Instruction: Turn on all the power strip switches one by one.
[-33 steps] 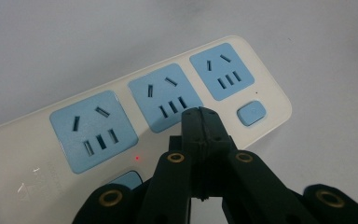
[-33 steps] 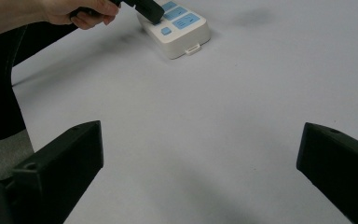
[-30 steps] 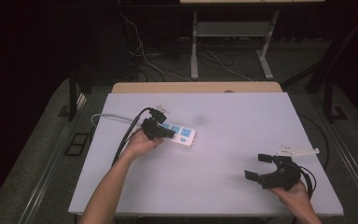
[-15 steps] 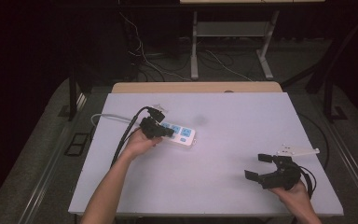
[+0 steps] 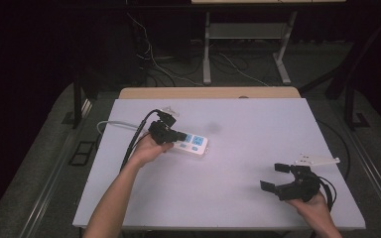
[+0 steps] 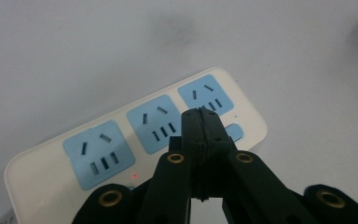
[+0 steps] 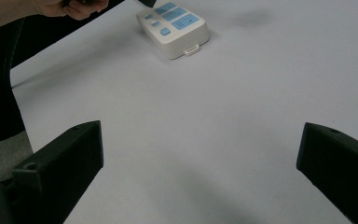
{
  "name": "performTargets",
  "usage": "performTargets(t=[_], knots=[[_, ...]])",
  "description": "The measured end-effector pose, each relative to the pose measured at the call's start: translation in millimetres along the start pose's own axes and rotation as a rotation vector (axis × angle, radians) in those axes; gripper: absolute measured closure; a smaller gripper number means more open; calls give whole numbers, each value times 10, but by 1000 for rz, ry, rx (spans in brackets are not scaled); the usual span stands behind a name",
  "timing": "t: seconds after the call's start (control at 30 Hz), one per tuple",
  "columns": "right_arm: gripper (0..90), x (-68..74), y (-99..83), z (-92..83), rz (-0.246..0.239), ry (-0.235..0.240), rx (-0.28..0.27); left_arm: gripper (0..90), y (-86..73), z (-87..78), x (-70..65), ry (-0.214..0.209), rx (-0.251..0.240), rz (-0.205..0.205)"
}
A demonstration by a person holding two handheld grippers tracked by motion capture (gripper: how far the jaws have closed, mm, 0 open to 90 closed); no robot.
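A cream power strip (image 5: 194,144) with three blue sockets lies left of centre on the pale table (image 5: 248,124). My left gripper (image 5: 180,134) is shut, its two jaws pressed flat together with nothing between them. In the left gripper view the shut gripper (image 6: 201,116) points down at the power strip (image 6: 42,172), right beside a small blue button (image 6: 237,131). I cannot tell whether it touches the strip. A red light (image 6: 134,176) glows on the strip. My right gripper (image 5: 276,175) rests open near the front right, and in its own view the gripper (image 7: 200,154) faces the distant strip (image 7: 175,28).
A white cord (image 5: 110,124) runs from the strip toward the table's left edge. My left gripper's black cable (image 5: 135,141) trails over that same edge. A wooden table (image 5: 208,92) butts against the far side, with cables on the dark floor behind.
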State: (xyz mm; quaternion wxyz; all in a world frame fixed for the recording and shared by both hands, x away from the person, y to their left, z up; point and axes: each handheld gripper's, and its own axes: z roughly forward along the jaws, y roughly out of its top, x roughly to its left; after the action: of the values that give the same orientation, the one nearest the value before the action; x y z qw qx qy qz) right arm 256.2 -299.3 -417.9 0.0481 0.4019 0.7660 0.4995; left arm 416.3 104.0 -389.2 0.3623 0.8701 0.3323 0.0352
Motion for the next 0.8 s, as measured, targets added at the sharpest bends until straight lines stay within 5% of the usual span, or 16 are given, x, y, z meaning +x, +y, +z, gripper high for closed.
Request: performTargets(t=[0.8], knots=[[3, 1, -1, -1, -1, 2, 1, 895, 104, 183, -229, -37, 45, 79]])
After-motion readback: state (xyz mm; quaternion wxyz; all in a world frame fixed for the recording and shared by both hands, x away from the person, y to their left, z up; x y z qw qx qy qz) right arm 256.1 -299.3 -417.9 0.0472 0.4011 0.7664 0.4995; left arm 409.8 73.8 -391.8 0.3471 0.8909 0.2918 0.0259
